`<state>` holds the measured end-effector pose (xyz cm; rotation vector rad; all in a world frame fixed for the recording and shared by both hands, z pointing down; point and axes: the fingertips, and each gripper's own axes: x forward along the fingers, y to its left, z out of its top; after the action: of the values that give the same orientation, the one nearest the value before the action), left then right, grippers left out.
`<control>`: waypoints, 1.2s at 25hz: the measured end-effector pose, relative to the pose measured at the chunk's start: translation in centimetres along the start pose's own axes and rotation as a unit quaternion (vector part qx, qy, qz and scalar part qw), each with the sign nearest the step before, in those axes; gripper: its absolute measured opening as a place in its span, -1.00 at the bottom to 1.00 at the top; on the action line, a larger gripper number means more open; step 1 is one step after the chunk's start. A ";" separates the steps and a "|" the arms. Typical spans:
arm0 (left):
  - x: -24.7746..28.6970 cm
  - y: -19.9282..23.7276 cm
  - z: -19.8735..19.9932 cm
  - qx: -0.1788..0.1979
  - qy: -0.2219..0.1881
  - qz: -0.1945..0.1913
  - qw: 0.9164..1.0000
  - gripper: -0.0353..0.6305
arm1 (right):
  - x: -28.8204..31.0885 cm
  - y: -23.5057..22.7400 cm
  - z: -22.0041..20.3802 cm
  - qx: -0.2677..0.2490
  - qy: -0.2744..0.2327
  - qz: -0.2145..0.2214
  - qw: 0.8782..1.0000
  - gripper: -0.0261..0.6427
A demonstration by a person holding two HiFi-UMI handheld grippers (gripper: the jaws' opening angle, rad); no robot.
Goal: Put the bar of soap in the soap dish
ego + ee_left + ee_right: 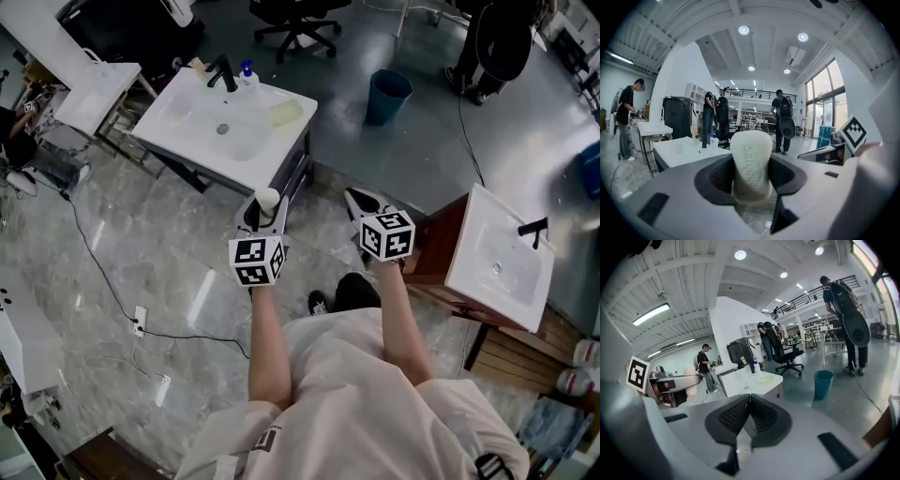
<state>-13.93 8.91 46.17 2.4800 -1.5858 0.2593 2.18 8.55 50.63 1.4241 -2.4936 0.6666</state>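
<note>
The pale bar of soap stands upright, clamped between the jaws of the left gripper. In the head view it is at the middle of the frame, over the marble floor and just below the white washbasin. The yellow-green soap dish sits on the washbasin's right corner, well apart from the soap. A black faucet and a pump bottle stand at the washbasin's upper edge. Right of centre, the right gripper is clenched, its jaws together. A teal bin stands on the floor at the upper right.
</note>
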 end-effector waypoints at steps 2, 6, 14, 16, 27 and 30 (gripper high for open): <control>-0.1 0.8 0.1 -0.001 -0.001 0.003 1.000 -0.29 | 0.6 0.3 0.3 0.001 -0.002 0.005 1.000 -0.91; 0.1 2.3 0.3 -0.001 -0.002 0.015 1.000 -0.29 | 2.0 0.9 1.2 0.005 -0.008 0.025 1.000 -0.91; 1.6 6.1 1.1 0.011 -0.003 0.046 0.999 -0.29 | 7.0 1.3 3.1 0.011 -0.011 0.056 0.998 -0.91; 2.4 7.2 1.4 0.013 -0.001 0.052 0.999 -0.29 | 8.3 1.3 3.8 0.013 -0.012 0.060 0.998 -0.91; 9.1 10.5 3.9 0.022 0.006 0.049 0.999 -0.29 | 15.1 -1.6 9.1 0.025 -0.020 0.070 0.997 -0.91; 11.1 11.3 4.6 0.022 0.007 0.047 0.999 -0.29 | 17.0 -2.3 10.1 0.022 -0.014 0.073 0.997 -0.91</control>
<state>-19.42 -6.58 45.13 2.4329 -1.7126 0.3271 -4.17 -10.23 48.83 1.2829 -2.6410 0.7369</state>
